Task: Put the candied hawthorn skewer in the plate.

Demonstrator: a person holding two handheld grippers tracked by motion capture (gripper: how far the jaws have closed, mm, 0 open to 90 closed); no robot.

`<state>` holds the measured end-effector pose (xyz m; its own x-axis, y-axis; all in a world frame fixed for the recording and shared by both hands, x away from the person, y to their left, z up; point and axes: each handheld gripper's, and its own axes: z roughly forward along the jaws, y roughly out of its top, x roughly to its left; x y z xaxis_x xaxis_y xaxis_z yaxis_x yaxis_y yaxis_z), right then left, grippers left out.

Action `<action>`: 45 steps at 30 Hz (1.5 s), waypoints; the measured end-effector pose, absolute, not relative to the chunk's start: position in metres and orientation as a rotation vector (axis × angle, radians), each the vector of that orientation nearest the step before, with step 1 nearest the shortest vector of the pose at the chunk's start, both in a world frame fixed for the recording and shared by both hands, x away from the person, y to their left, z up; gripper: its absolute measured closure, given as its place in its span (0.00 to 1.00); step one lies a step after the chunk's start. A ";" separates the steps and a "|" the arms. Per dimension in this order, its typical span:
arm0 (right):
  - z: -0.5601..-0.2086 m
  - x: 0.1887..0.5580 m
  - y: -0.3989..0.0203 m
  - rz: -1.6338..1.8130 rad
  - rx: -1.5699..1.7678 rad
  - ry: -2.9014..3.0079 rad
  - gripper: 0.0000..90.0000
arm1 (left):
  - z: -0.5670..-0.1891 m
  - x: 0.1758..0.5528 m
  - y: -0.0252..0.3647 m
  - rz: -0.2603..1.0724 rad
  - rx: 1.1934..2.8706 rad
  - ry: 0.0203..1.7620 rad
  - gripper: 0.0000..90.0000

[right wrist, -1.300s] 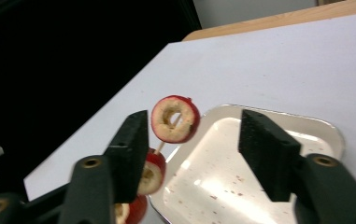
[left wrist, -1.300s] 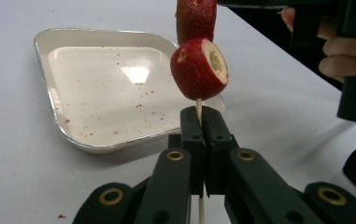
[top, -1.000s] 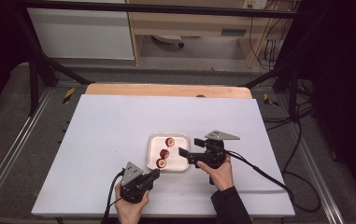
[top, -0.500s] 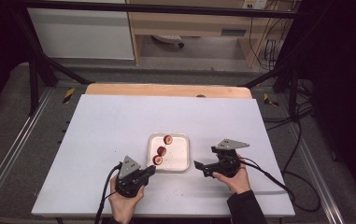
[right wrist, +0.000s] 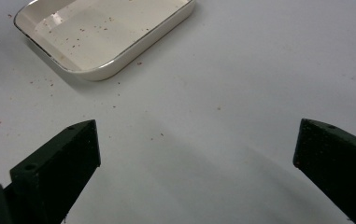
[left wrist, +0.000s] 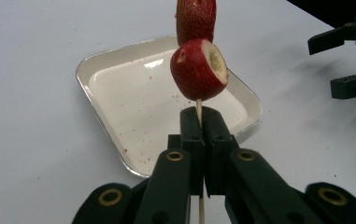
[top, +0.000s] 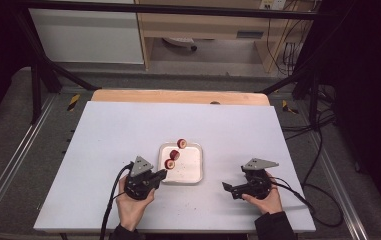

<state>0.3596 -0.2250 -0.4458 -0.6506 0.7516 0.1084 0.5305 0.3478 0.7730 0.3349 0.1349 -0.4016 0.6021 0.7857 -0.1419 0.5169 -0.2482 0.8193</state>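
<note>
Left gripper (left wrist: 199,122): jaws fully closed, clamping thin wooden skewer (left wrist: 198,106) carrying two red hollowed fruit pieces (left wrist: 198,69), above white rectangular tray (left wrist: 119,84). Right gripper (right wrist: 196,154): jaws just opened wide, nothing between them, over white table (right wrist: 241,70), tray at 11 o'clock.

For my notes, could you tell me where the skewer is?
The left gripper holds the skewer over the tray, two red fruits threaded on it.

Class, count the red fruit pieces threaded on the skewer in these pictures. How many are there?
2. The lower fruit piece sits just above the shut left hand-held gripper that pinches the skewer; the upper fruit piece is higher up, over the tray.
</note>
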 end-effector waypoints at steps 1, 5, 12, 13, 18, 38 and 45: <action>-0.446 0.358 -0.226 1.191 1.148 2.346 0.02 | -0.400 0.337 0.135 0.374 1.926 1.037 0.98; -0.449 0.355 -0.232 1.171 1.142 2.349 0.01 | -0.393 0.345 0.132 0.377 1.954 1.032 0.98; -0.451 0.351 -0.238 1.147 1.139 2.360 0.01 | -0.392 0.359 0.123 0.388 2.015 1.040 0.98; -0.451 0.351 -0.238 1.145 1.144 2.359 0.01 | -0.393 0.362 0.121 0.382 2.023 1.045 0.98; -0.452 0.350 -0.241 1.152 1.154 2.357 0.01 | -0.405 0.378 0.112 0.372 2.071 1.077 0.98; -0.452 0.349 -0.241 1.152 1.161 2.360 0.02 | -0.435 0.385 0.097 0.360 2.220 1.146 0.98; -0.452 0.349 -0.241 1.148 1.165 2.359 0.02 | -0.436 0.384 0.096 0.360 2.234 1.145 0.98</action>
